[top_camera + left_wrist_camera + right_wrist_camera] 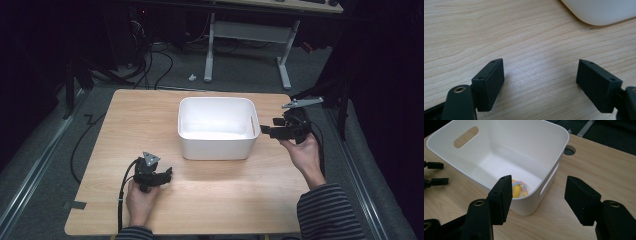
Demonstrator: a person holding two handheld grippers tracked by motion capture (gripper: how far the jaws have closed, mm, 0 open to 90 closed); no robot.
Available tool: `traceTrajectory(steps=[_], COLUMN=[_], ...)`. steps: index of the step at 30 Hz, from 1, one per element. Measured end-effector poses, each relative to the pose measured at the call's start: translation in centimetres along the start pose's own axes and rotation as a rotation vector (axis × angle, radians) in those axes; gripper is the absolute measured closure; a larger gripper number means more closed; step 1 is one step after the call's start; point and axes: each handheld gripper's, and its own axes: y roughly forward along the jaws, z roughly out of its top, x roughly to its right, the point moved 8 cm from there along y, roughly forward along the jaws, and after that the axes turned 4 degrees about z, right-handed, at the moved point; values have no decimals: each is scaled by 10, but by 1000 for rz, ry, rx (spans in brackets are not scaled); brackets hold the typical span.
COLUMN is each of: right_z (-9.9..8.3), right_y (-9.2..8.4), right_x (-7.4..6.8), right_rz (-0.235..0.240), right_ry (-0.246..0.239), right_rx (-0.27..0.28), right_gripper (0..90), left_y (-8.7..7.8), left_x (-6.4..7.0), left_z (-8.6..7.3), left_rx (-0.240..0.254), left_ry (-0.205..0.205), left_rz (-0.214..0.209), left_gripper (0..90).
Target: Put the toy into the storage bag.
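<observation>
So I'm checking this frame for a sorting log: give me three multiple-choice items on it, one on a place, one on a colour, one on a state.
1. Where does the small toy lie?
A. in the white bin
B. on the table
C. between jaws

2. What is the toy's main colour?
A. blue
B. yellow
C. black

3. How stands the right gripper?
A. shut on the toy
B. shut on the bin's rim
C. open, holding nothing

Answers: A, it rests on the bin's floor in a corner; B, its body is yellow with pastel stripes; C, its jaws stand apart over the bin's outer corner.
</observation>
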Motion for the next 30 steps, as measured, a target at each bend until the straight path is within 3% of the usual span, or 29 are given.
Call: traceTrajectory(steps=[13,15,22,30], right_z=[-21,-23,-37,-43], right_y=[-19,-28,-37,-63], right_x=[11,12,18,16], right_rz=[-3,11,-7,-13], right_ry=[39,55,66,59], right_rx=[40,71,76,131], right_gripper=[395,398,396,396], left_y=[0,0,0,0], left_x=[0,0,0,0], left_z=[0,0,0,0], left_rx=[0,0,0,0], left_ry=[0,0,0,-2], left_rz=[-1,-1,-1,-2], left_gripper=[228,228,228,228])
